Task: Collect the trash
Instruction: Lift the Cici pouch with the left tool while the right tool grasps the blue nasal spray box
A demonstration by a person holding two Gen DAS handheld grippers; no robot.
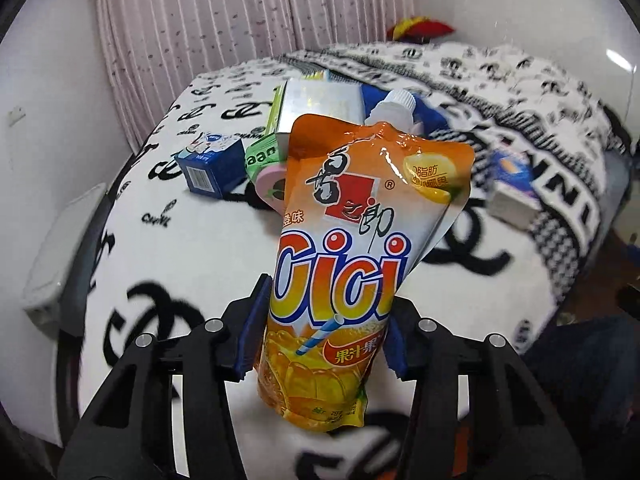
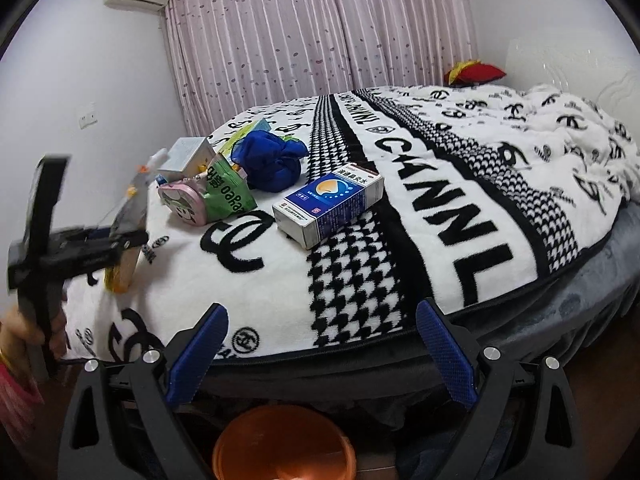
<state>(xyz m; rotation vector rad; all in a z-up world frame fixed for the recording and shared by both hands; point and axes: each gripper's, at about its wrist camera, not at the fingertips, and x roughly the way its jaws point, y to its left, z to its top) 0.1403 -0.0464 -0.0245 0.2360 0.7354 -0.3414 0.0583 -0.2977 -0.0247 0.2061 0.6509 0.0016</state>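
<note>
— Orange pouch (image 1: 344, 248), who has it?
— The left gripper (image 1: 324, 340): its blue pads (image 1: 256, 328) press the pouch's lower half from both sides, spout end up, lifted off the blanket (image 1: 192, 256).
— And further right?
— The right gripper (image 2: 320, 356) hovers at the bed's edge, jaws spread wide, nothing between them, above an orange bin (image 2: 284, 444). A blue-and-white box (image 2: 328, 204) lies on the blanket ahead.

Near bed (image 2: 280, 312) edge ahead of my right tool (image 2: 322, 350) is bare blanket, easy pass. Further in, white-blue box (image 2: 328, 204) and litter cluster (image 2: 224, 184) block.
</note>
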